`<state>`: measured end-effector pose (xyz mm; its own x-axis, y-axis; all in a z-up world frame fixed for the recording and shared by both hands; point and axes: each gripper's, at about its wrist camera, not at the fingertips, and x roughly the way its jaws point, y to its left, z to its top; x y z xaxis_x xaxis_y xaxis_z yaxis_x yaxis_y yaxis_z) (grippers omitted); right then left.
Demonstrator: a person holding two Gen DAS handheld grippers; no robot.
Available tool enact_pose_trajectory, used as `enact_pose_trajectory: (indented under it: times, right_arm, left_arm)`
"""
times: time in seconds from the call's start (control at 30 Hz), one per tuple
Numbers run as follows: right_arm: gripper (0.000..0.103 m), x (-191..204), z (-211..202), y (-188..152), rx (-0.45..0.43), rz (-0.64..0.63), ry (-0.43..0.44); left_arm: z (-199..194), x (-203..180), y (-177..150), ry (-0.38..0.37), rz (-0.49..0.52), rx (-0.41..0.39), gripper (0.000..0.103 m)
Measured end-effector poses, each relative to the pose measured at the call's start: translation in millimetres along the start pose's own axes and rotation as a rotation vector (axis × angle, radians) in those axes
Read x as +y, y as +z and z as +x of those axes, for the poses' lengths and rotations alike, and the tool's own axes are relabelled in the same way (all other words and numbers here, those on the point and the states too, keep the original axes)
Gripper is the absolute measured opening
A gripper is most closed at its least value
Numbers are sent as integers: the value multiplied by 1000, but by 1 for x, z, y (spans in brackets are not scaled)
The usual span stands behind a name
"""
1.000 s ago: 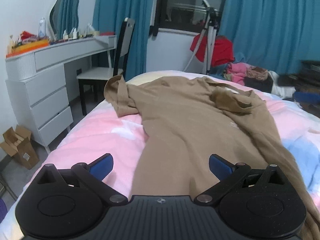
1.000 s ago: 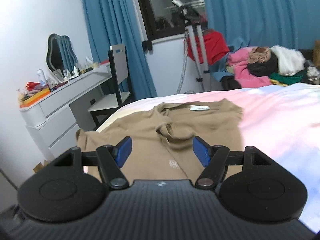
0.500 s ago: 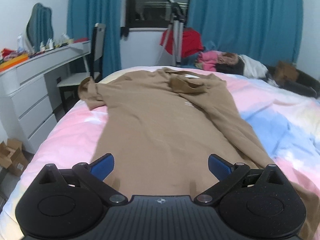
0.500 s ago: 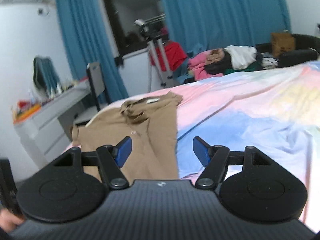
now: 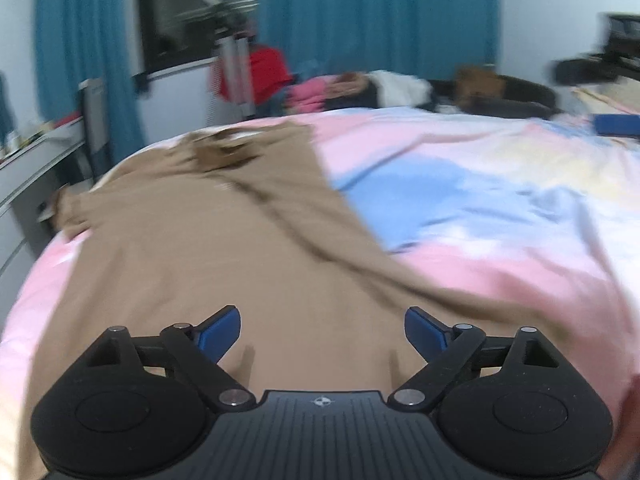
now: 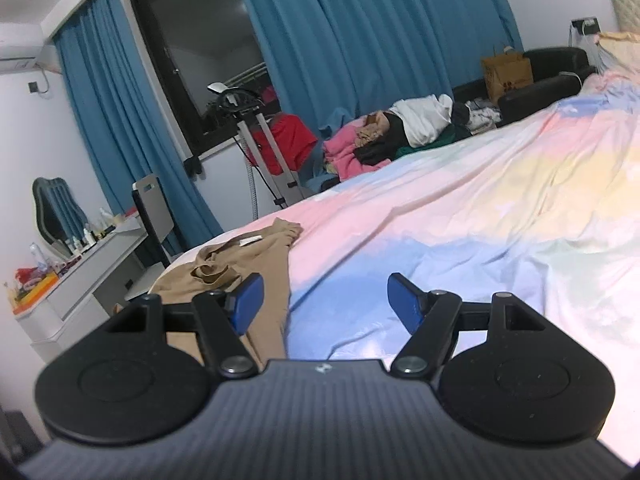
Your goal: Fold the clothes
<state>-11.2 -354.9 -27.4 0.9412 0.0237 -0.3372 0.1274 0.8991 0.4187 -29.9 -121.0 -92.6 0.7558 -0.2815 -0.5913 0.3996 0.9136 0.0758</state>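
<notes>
Both views are swung rightward since earlier; empty, wide-jawed left gripper point(image 5: 322, 330), just narrowing, and right gripper point(image 6: 325, 304) are best closed on the limp, light brown shirt point(image 5: 208, 252) at its hem.

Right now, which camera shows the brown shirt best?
The left wrist view: the brown shirt fills most of the picture, spread on the bed, though blurred. The right wrist view shows only its collar end and one side edge, sharper, partly behind the gripper.

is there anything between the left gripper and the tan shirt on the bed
Nothing visible does. The left gripper hangs open just above the tan shirt, which lies spread on the pastel bedsheet; only bare cloth shows between its blue fingers. Its jaws have just been closing a little, with nothing pinched.
</notes>
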Motion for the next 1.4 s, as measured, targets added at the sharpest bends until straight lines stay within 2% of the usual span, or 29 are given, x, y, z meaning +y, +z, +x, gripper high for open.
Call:
enact_pose_trajectory:
  times: [0.1, 0.2, 0.27, 0.3, 0.43, 0.5, 0.6, 0.7, 0.73, 0.83, 0.9, 1.13, 1.33, 1.4]
  right_arm:
    - [71, -10, -3, 3, -17, 14, 5]
    - [71, -20, -6, 5, -44, 14, -15]
    - [71, -26, -6, 6, -54, 20, -33]
    - [71, -29, -6, 6, -52, 27, -35]
    - [72, -42, -4, 6, -37, 69, -17]
    - [71, -43, -2, 5, -33, 73, -19]
    - [72, -40, 3, 2, -17, 60, -22]
    - [72, -35, 8, 0, 1, 41, -27]
    - [72, -34, 9, -1, 5, 34, -30]
    - [72, -30, 13, -4, 18, 18, -44]
    - [72, -30, 16, -5, 28, 14, -57]
    - [71, -33, 18, -6, 44, 19, -95]
    - [71, -30, 14, -4, 42, 23, -66]
    - [71, -26, 15, -4, 45, 12, -57]
  left_arm:
    - [4, -27, 5, -94, 14, -8, 86]
    - [14, -54, 5, -197, 29, -3, 78]
    - [23, -69, 1, -245, 45, 4, 66]
    - [28, -75, -1, -278, 47, 8, 63]
    - [47, -89, -12, -415, 36, 24, 60]
    - [53, -95, -17, -422, 50, 33, 59]
    - [64, -101, -24, -364, 82, 45, 59]
    - [65, -106, -32, -351, 128, 23, 50]
    - [64, -107, -33, -351, 141, 12, 42]
    - [58, -110, -37, -349, 166, -10, 6]
    - [54, -107, -36, -351, 152, -30, 4]
    - [8, -57, -18, -393, -51, -67, 3]
    - [-50, 8, -11, -424, -300, -51, 3]
    - [-68, 31, -15, -411, -360, -50, 2]
